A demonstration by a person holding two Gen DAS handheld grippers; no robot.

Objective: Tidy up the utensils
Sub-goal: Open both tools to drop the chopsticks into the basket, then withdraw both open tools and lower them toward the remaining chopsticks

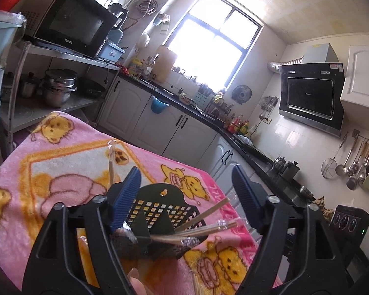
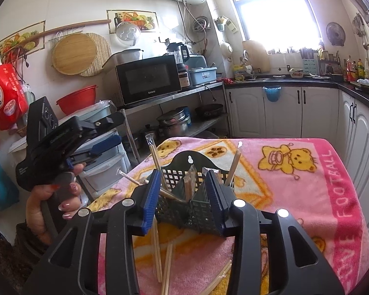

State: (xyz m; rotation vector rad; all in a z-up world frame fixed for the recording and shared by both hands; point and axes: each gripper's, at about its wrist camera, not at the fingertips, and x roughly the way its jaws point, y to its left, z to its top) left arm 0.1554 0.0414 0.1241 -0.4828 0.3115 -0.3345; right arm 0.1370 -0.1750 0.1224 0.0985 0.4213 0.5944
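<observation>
A black perforated utensil holder stands on the pink bear-print towel. Several wrapped pairs of wooden chopsticks stick out of its compartments; in the left wrist view the holder lies between the fingers with chopsticks pointing right. My right gripper is open, its blue pads on either side of the holder. My left gripper is open and empty above the holder; it also shows in the right wrist view, held off the table's left side.
Loose chopstick pairs lie on the towel in front of the holder. A steel rack with a microwave and pots stands behind the table at left. White cabinets run along the back and right.
</observation>
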